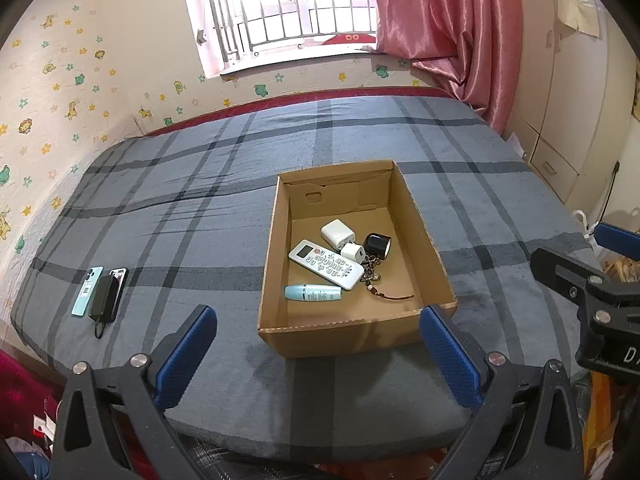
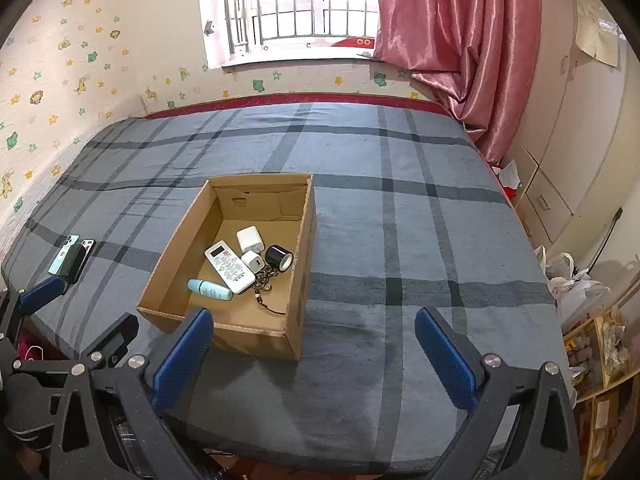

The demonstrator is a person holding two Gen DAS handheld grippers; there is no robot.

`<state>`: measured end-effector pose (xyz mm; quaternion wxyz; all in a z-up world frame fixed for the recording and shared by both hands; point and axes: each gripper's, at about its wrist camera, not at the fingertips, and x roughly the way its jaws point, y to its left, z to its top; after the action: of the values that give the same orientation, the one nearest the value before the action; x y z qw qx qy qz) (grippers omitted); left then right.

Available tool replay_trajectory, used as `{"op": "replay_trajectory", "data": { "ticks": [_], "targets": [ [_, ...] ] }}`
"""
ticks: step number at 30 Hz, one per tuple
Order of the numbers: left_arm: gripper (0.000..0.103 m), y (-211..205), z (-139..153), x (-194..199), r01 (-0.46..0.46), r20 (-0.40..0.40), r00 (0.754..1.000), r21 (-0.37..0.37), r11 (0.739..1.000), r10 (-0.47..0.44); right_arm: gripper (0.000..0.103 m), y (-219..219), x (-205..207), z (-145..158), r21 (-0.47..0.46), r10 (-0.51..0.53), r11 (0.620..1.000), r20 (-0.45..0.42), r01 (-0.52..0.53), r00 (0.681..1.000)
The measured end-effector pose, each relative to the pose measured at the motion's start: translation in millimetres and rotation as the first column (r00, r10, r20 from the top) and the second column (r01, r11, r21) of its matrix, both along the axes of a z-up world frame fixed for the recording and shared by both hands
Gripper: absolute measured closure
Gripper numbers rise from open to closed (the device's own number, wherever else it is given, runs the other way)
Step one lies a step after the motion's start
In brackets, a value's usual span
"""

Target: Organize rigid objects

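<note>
Left gripper [image 1: 318, 356] and right gripper [image 2: 314, 354] both spread, holding nothing; cardboard box [image 1: 272, 264] already has remote [image 1: 326, 264], chargers, tube; phones [image 1: 100, 294] on bed [image 1: 200, 216] likely remain.

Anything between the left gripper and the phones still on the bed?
Nothing visible. The left gripper is open, with only bare bedspread before the phones. The cardboard box sits off to the side.
</note>
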<state>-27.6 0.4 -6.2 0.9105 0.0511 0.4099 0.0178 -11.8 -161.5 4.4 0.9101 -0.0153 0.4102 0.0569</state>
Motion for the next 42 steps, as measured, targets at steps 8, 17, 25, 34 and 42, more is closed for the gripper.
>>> {"op": "replay_trajectory", "data": {
  "ticks": [8, 17, 25, 34, 42],
  "targets": [
    [0.0, -0.2, 0.5, -2.0, 0.006, -0.002, 1.0, -0.011, 1.0, -0.006, 0.0, 0.0, -2.2, 1.9, -0.002, -0.004, 1.0, 0.009, 0.004, 1.0],
    [0.0, -1.4, 1.8, -2.2, 0.007, 0.002, 1.0, -0.006, 1.0, -0.007, 0.0, 0.4, -3.8, 4.1, -0.011, -0.006, 1.0, 0.017, 0.007, 1.0],
    [0.0, -2.8, 1.6, -2.9, 0.014, 0.0, 1.0, -0.006, 1.0, -0.014, 0.0, 1.9, -3.2, 4.4, -0.011, -0.008, 1.0, 0.013, 0.008, 1.0],
    [0.0, -2.2, 1.8, -2.5, 0.014, 0.001, 1.0, -0.003, 1.0, -0.014, 0.0, 3.3, -0.8, 4.1, -0.012, -0.003, 1.0, 0.013, 0.003, 1.0],
    [0.0, -2.0, 1.8, -1.5, 0.019, 0.003, 1.0, -0.004, 1.0, -0.019, 0.0, 3.8, -0.5, 4.5, -0.013, -0.003, 1.0, 0.014, 0.003, 1.0]
  ]
}}
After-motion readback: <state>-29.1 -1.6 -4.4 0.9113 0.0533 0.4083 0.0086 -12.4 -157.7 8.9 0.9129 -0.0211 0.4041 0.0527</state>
